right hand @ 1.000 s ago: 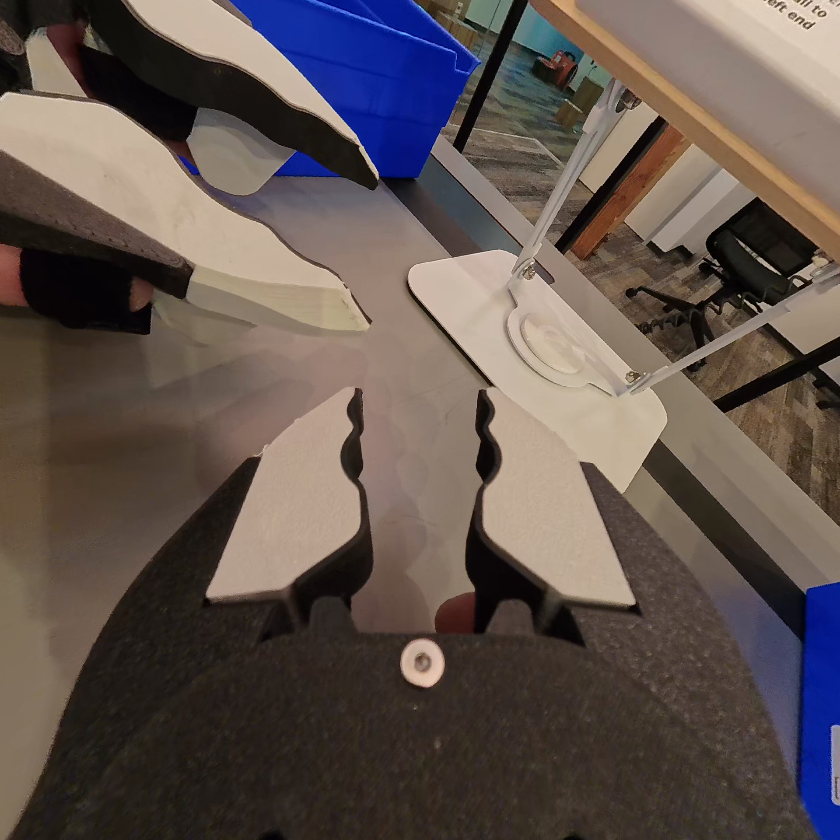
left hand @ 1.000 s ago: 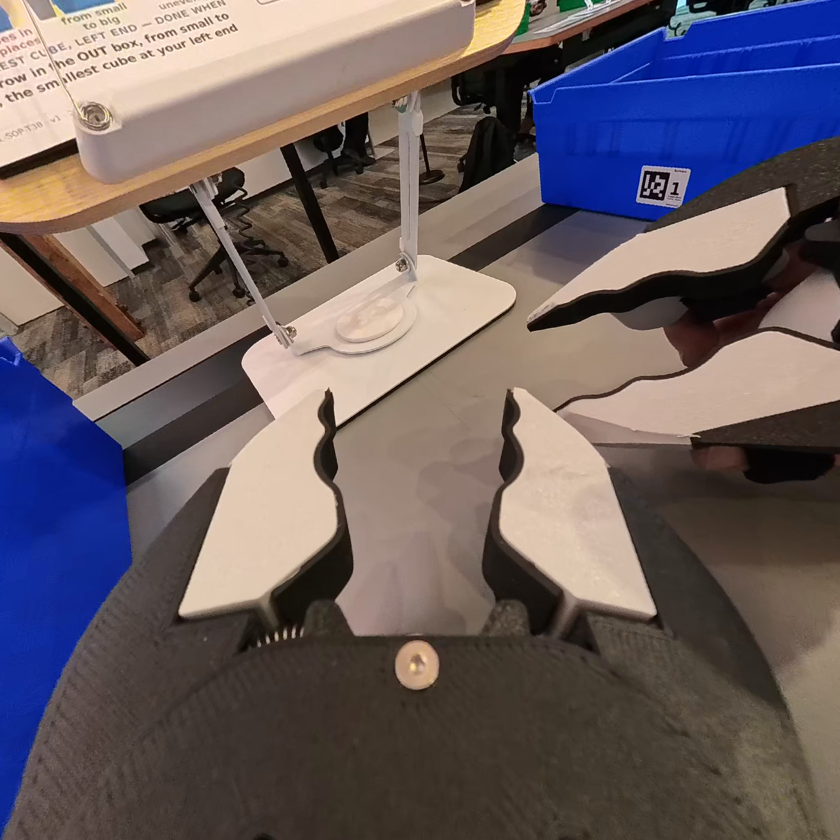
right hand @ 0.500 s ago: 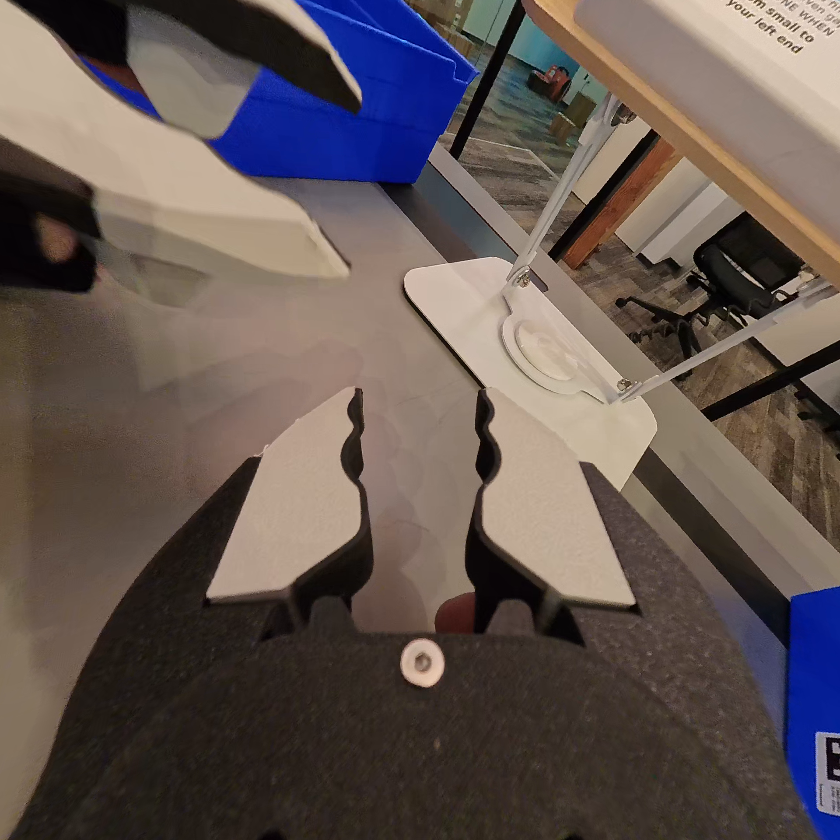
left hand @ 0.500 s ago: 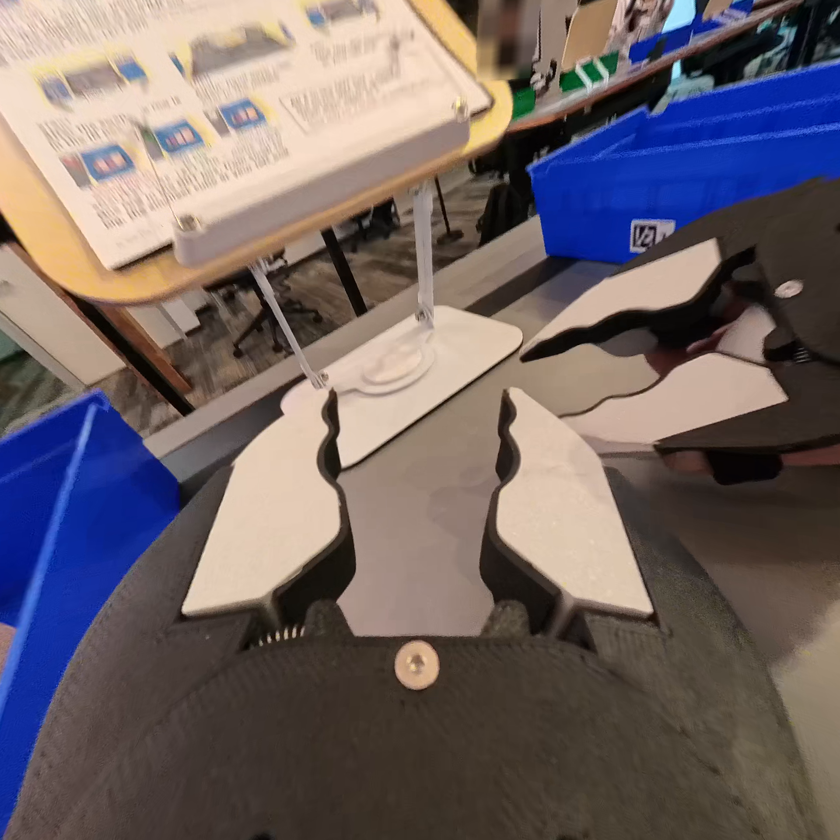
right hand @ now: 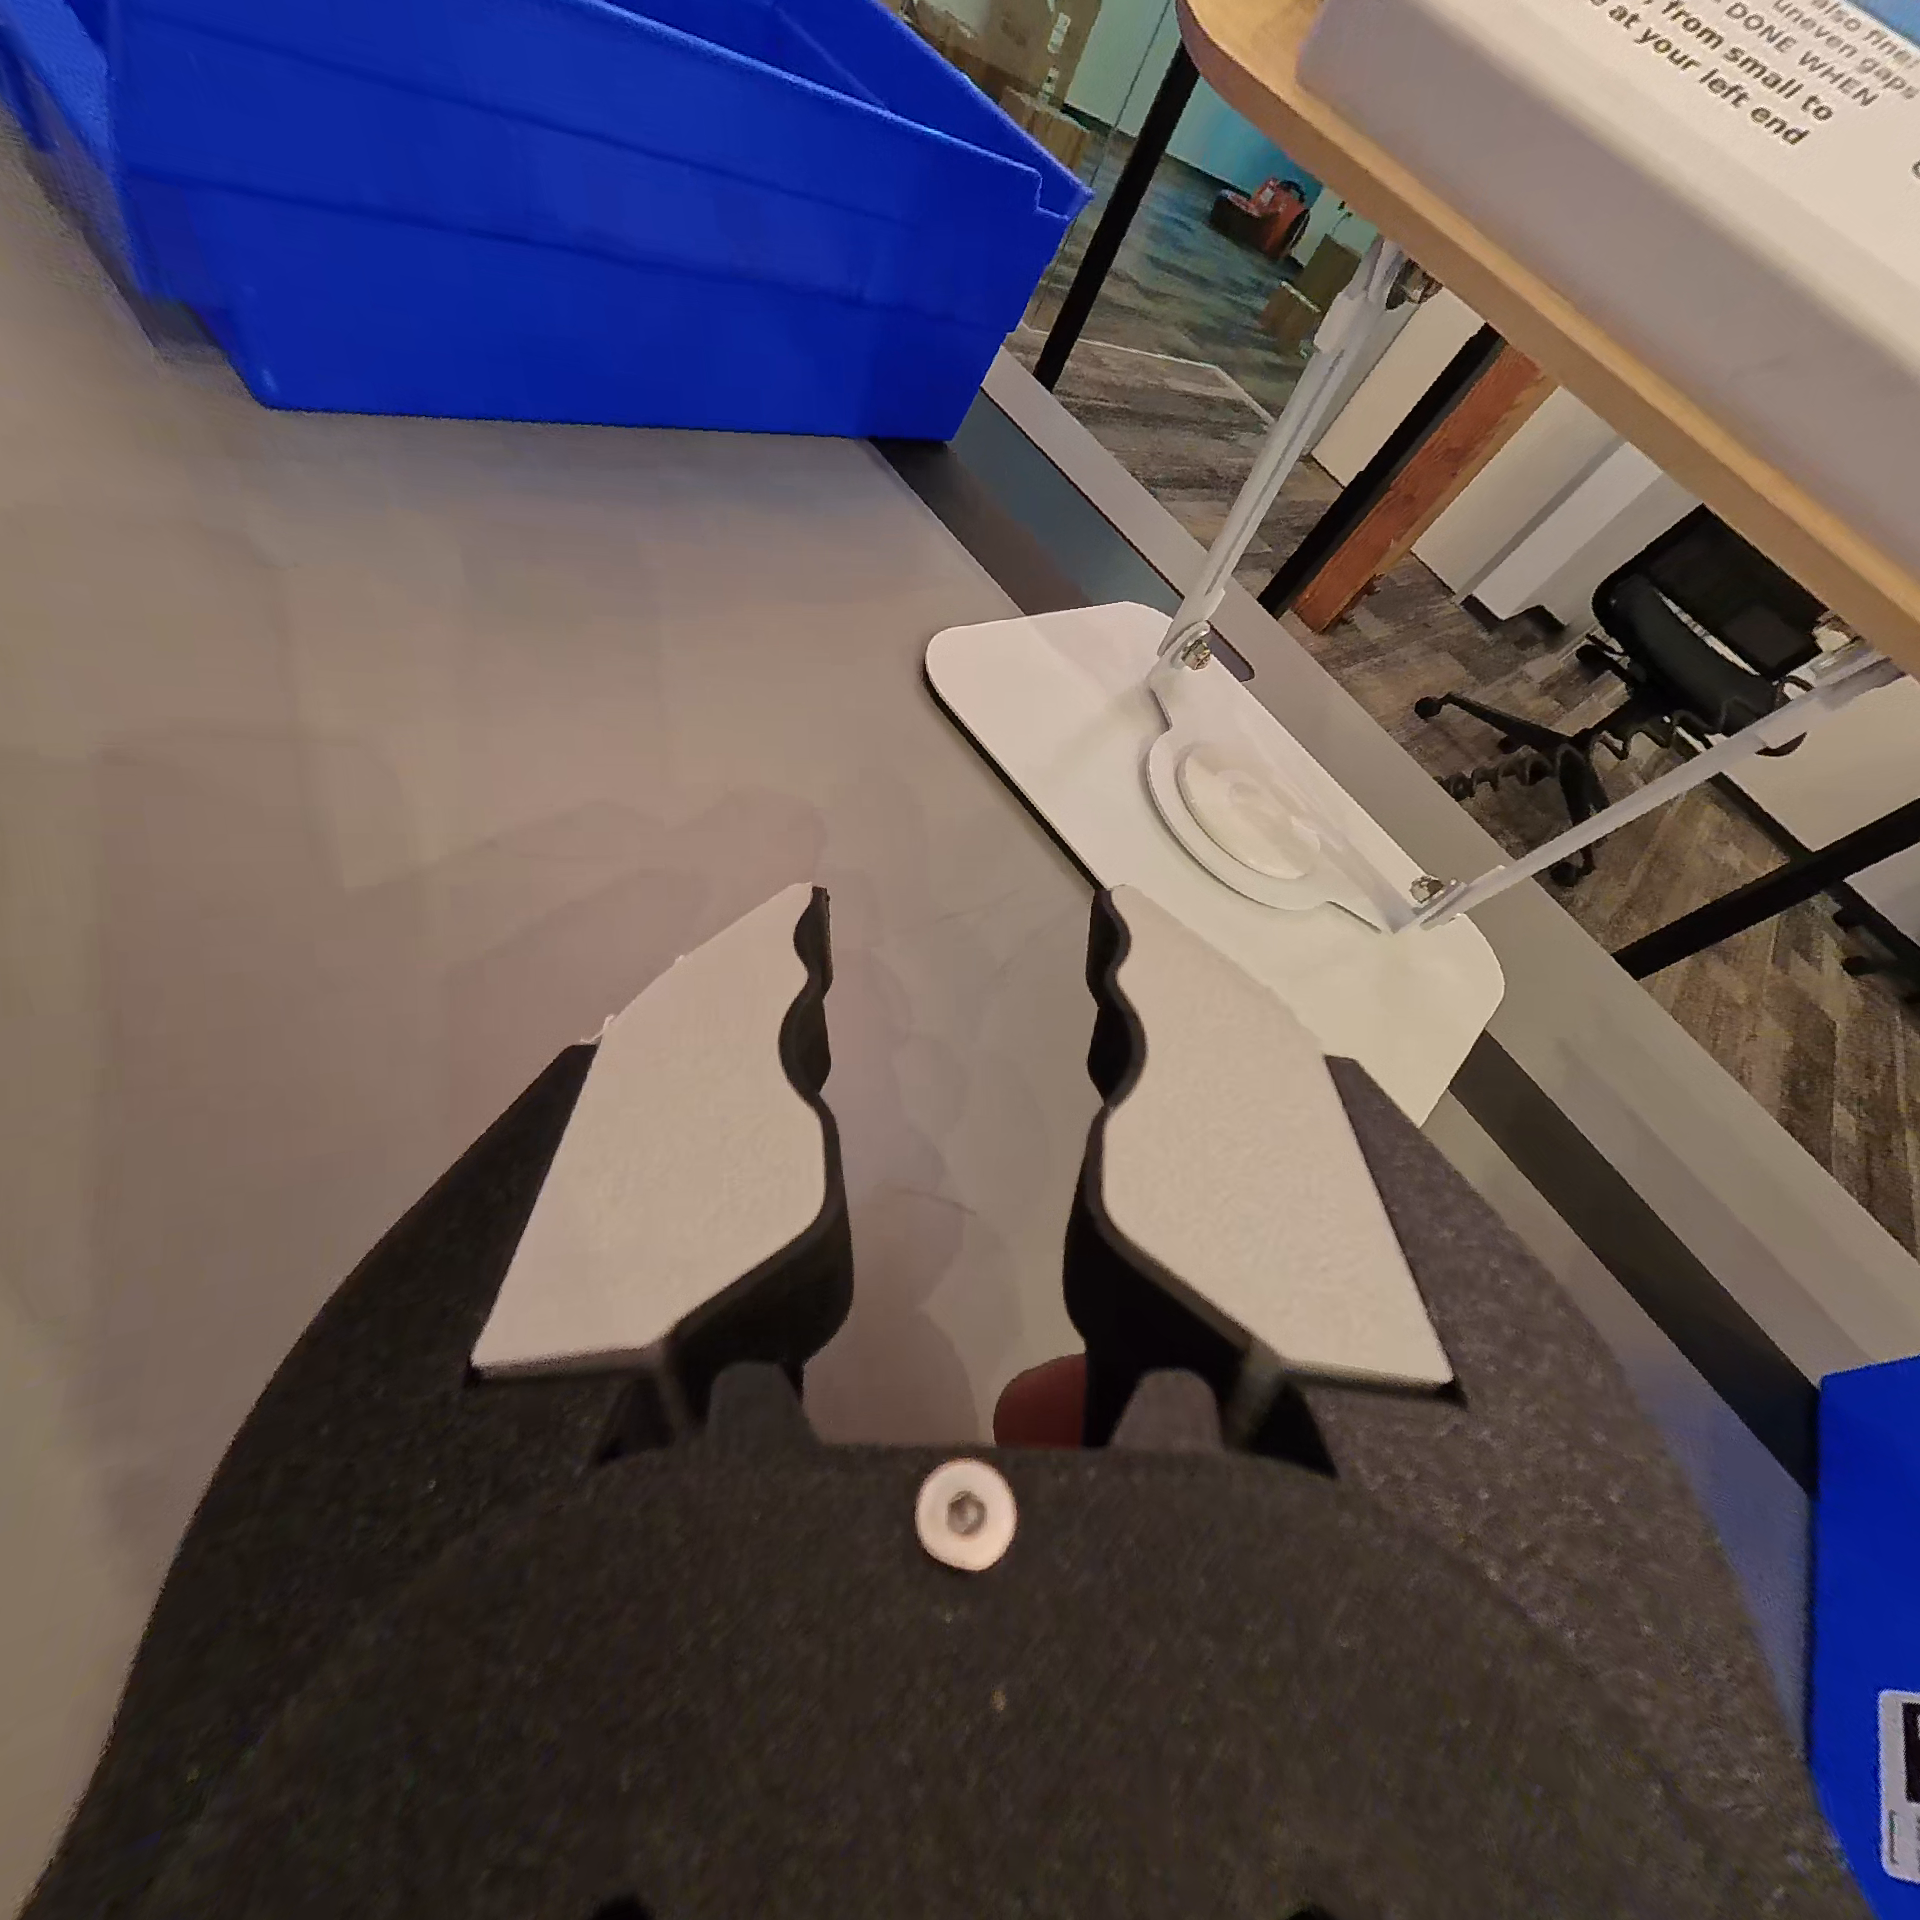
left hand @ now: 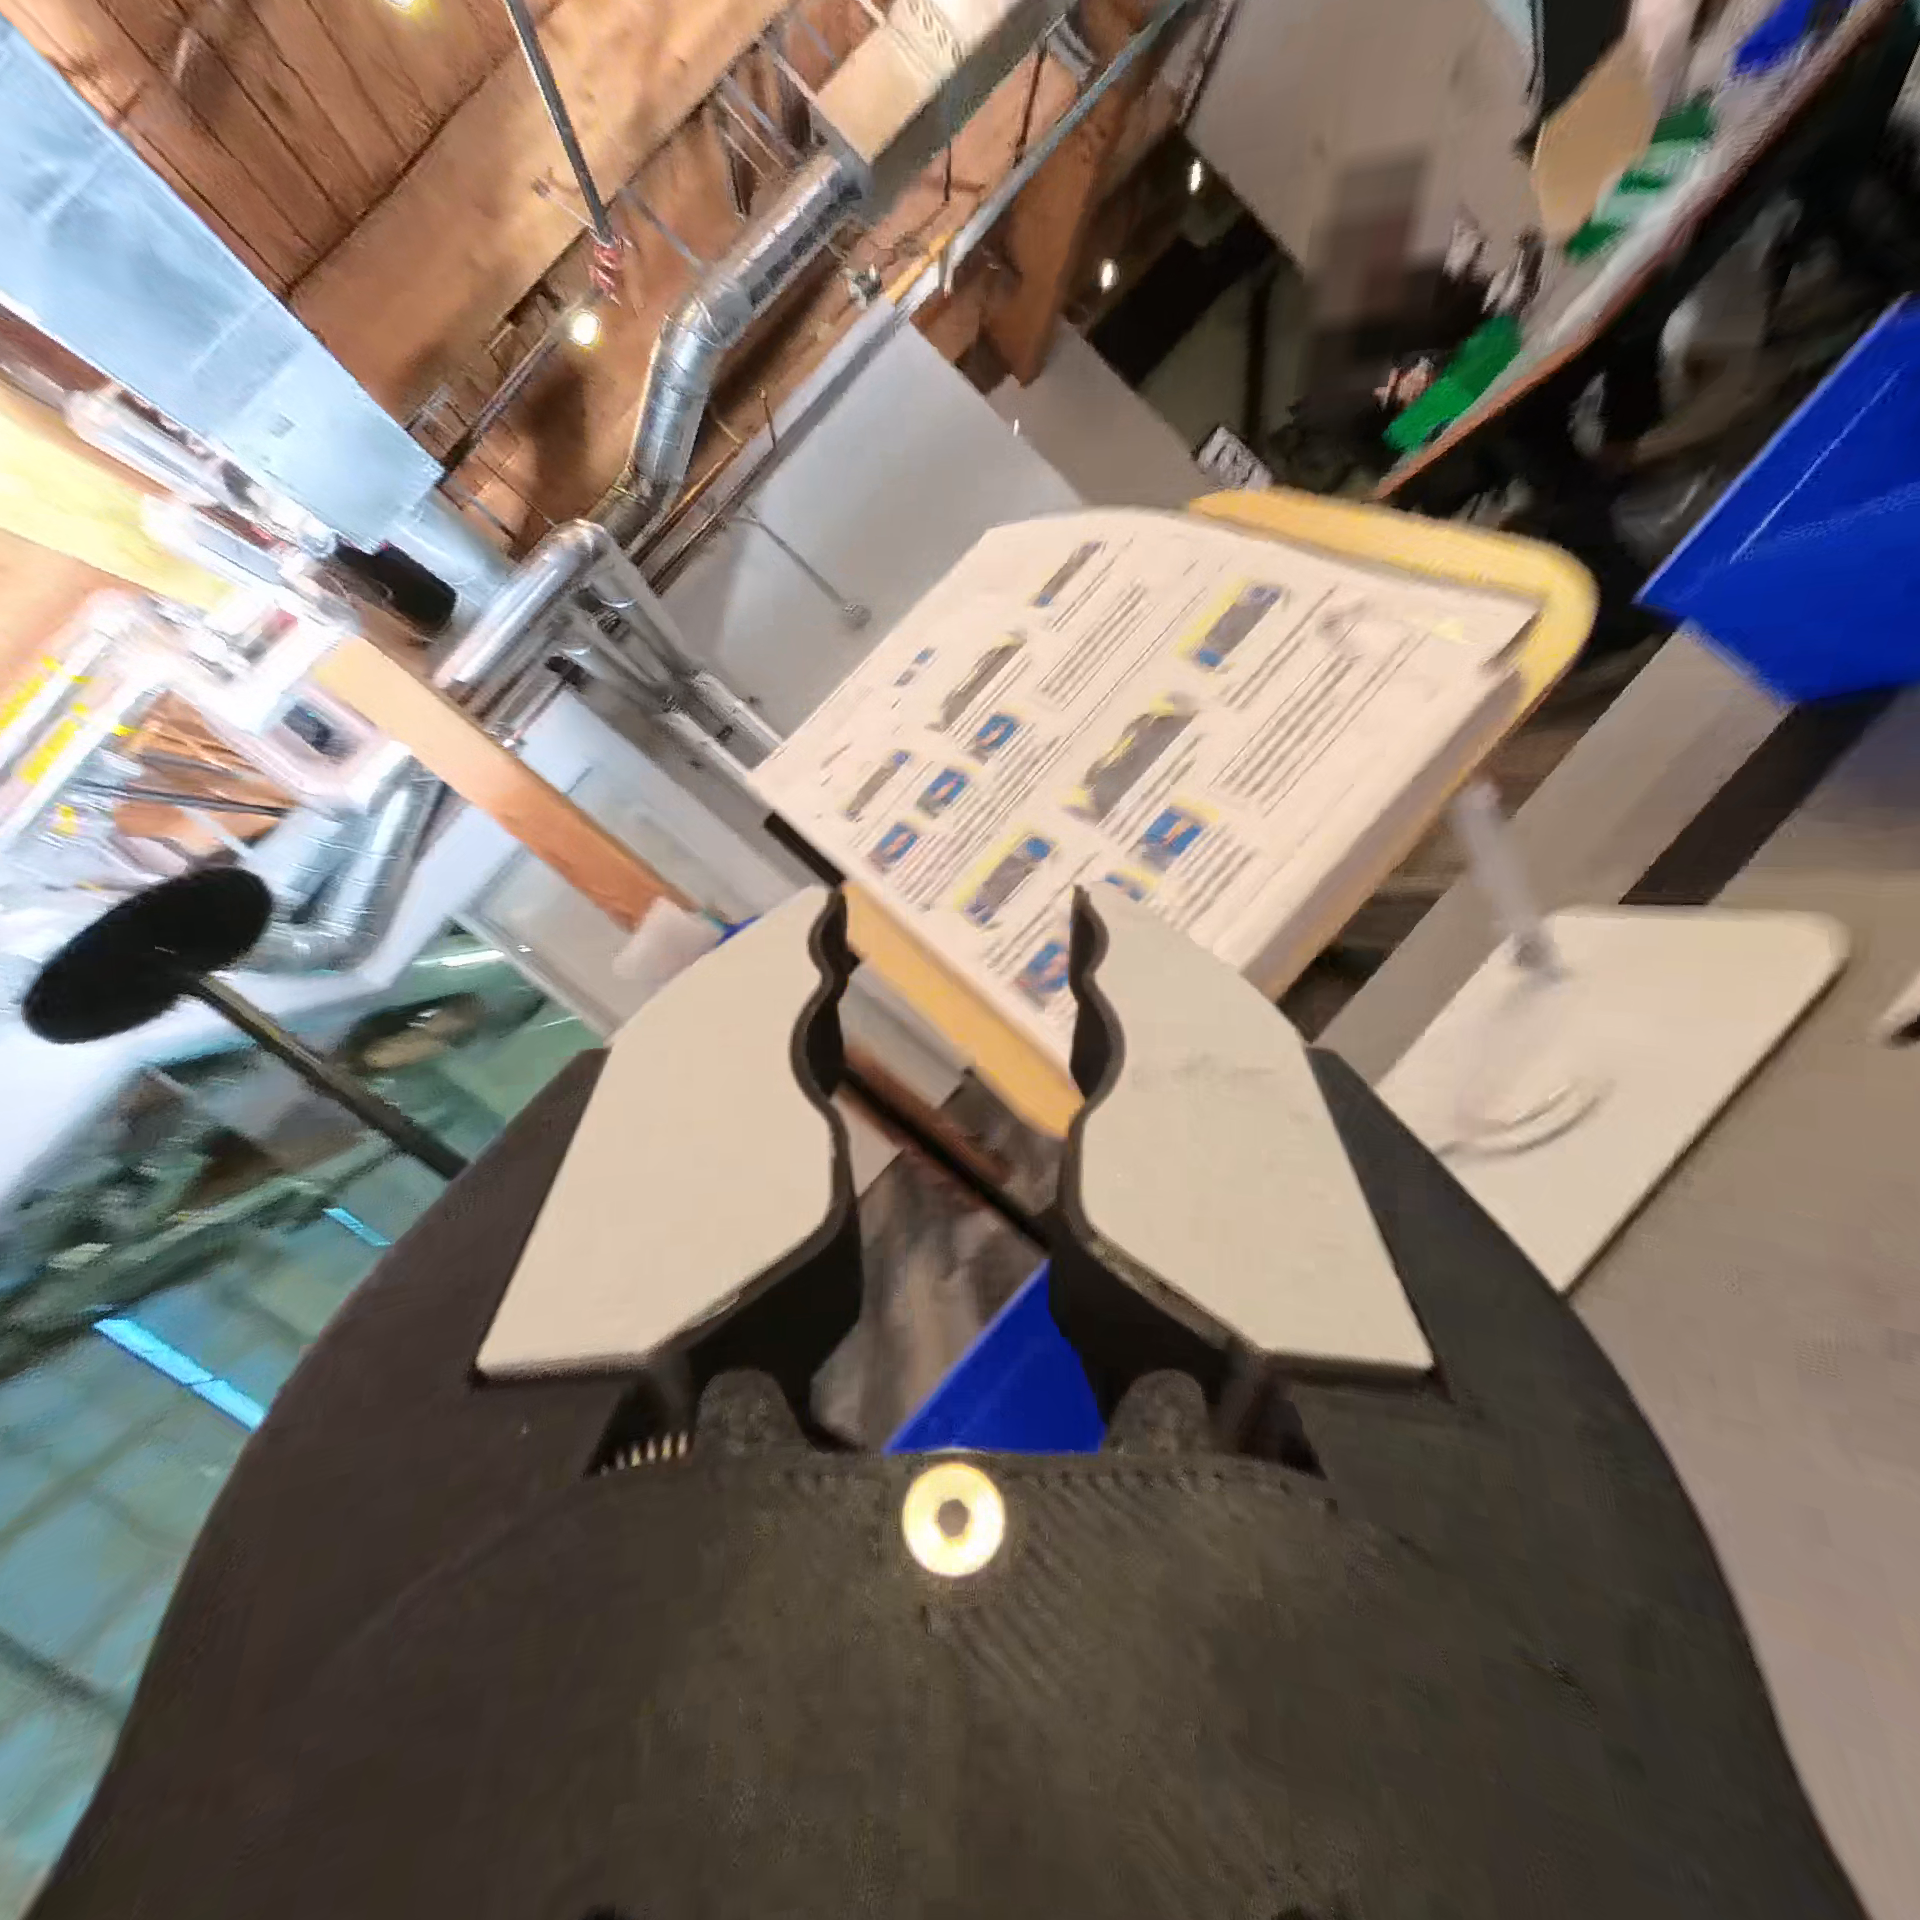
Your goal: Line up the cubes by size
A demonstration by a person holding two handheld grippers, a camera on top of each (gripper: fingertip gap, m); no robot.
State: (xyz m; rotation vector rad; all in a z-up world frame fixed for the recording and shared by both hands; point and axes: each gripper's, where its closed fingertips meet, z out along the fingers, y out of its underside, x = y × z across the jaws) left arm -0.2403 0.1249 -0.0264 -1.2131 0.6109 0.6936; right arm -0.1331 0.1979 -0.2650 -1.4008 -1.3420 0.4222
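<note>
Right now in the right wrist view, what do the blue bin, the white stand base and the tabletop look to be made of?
Blue bin: moulded plastic by the look, semi-gloss, with stepped walls. White stand base: thin flat sheet with rounded corners and bolted brackets, probably painted metal. Tabletop: smooth grey matte surface with a soft sheen, perhaps laminate; I can't say for sure.

Open table; bin, stand seemingly edge it.
</note>
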